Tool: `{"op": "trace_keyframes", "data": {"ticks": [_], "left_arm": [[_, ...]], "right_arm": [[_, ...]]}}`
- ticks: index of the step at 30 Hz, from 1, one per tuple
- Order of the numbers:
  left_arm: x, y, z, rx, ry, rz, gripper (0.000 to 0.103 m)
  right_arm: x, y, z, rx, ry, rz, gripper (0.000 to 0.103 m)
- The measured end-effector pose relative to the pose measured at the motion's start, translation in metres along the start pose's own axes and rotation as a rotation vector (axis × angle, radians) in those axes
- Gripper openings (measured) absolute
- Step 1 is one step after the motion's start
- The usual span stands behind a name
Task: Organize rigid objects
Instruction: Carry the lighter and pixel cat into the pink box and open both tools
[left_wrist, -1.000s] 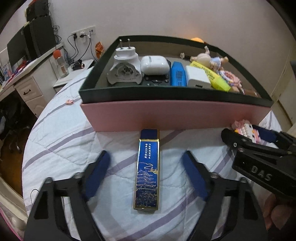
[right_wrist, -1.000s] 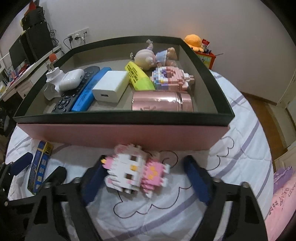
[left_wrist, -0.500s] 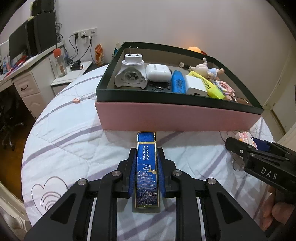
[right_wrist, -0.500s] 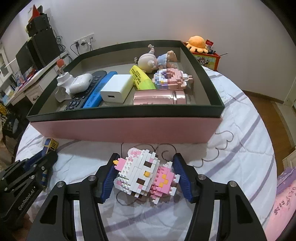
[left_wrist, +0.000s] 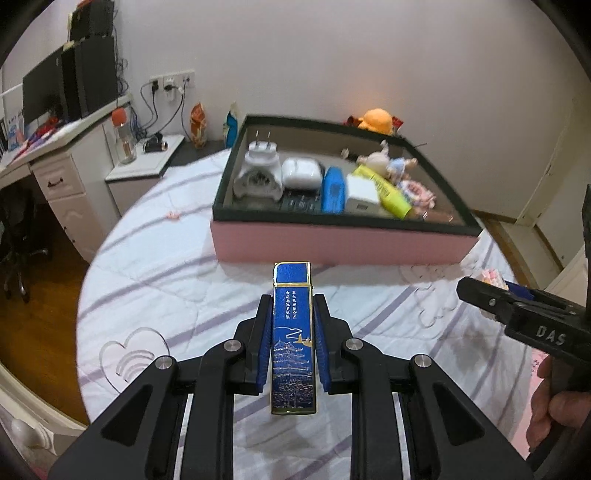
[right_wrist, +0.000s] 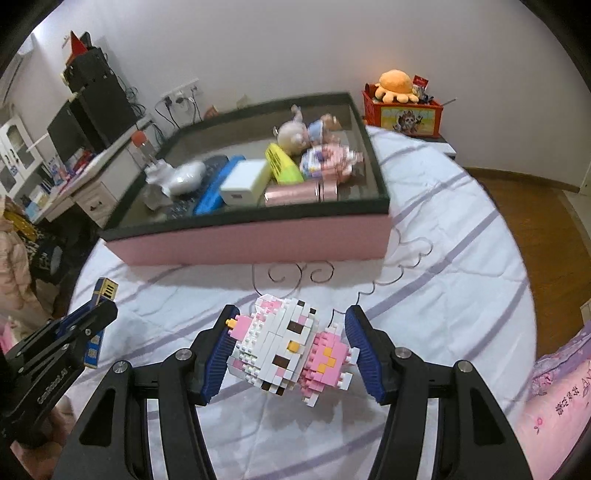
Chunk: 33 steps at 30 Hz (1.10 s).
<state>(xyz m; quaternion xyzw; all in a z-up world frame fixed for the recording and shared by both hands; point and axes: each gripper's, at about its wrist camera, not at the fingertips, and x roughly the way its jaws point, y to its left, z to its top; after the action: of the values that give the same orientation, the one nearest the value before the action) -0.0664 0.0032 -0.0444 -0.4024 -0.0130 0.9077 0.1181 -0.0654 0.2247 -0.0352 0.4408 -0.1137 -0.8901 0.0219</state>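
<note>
My left gripper (left_wrist: 291, 306) is shut on a slim blue and gold box (left_wrist: 292, 332), lifted off the quilt; the same box (right_wrist: 96, 321) shows at the left of the right wrist view. My right gripper (right_wrist: 291, 328) is shut on a white and pink block-built cat figure (right_wrist: 288, 347), held above the bed. Ahead stands a pink box with a dark green rim (left_wrist: 343, 243), also the pink box (right_wrist: 258, 240) in the right wrist view. It holds a plug adapter (left_wrist: 258, 173), an earbud case (left_wrist: 301, 173), a blue case (left_wrist: 332, 190), a white charger (right_wrist: 243, 182), a yellow item (right_wrist: 282, 166), a doll (right_wrist: 306, 131) and a pink tube (right_wrist: 299, 192).
Everything rests on a round bed with a white, purple-striped quilt (left_wrist: 166, 266). A desk with drawers and monitors (left_wrist: 59, 162) stands at the left. A red toy crate with an orange plush (right_wrist: 402, 107) sits behind the bed. A pink pillow (right_wrist: 554, 406) lies at the right.
Both grippers closed on their objects, the left on the blue box and the right on the block cat, then rose and drew back from the pink box, lifting them off the quilt.
</note>
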Motion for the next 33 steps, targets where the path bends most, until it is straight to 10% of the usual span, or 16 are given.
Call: {"op": "trace_keyframes", "data": {"ticks": [15,33], "left_arm": [[-0.011,-0.018,0.107,0.036,-0.148,-0.056,0.020],[0.133,-0.024,0.169,0.027,0.010,-0.062,0.020]], "right_arm": [[-0.030,0.018,0.108,-0.080,-0.149,0.014,0.061],[0.104,0.010,0.171,0.002,0.069,0.115,0.061]]}}
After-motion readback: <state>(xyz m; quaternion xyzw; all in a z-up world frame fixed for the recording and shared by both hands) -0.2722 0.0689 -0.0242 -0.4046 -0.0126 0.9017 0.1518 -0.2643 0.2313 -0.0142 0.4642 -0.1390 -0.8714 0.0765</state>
